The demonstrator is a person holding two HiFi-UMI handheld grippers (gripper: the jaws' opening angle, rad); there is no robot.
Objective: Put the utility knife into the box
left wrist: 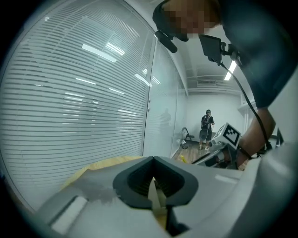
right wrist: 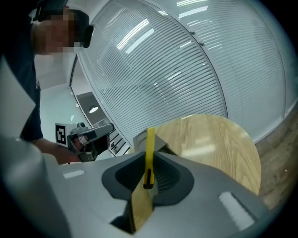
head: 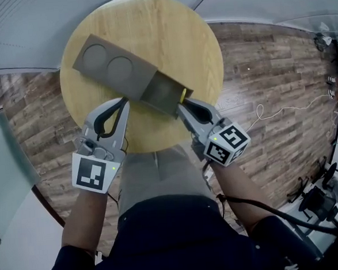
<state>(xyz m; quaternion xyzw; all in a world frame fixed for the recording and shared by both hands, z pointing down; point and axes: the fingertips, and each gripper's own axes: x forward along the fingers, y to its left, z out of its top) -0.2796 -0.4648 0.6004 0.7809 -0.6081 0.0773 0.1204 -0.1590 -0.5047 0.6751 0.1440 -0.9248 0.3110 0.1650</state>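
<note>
A round light-wood table (head: 167,33) carries one flat grey cardboard box (head: 109,63), whose sleeve shows two round recesses and whose inner tray (head: 163,91) is slid out toward the person. Nothing else lies on the table. Around it are a dark plank floor (head: 269,78) with a white cable (head: 283,111), black equipment (head: 320,199) at the lower right, and glass walls with slatted blinds (left wrist: 74,107). A second person (left wrist: 206,130) stands far off.

There are two claws. The right claw (head: 185,104) is clamped on the one slim yellow utility knife (right wrist: 150,148), which stands upright between its jaws at the open tray's near corner. The left claw (head: 123,103) has its jaws drawn together on nothing, tips just beside the box's near edge
</note>
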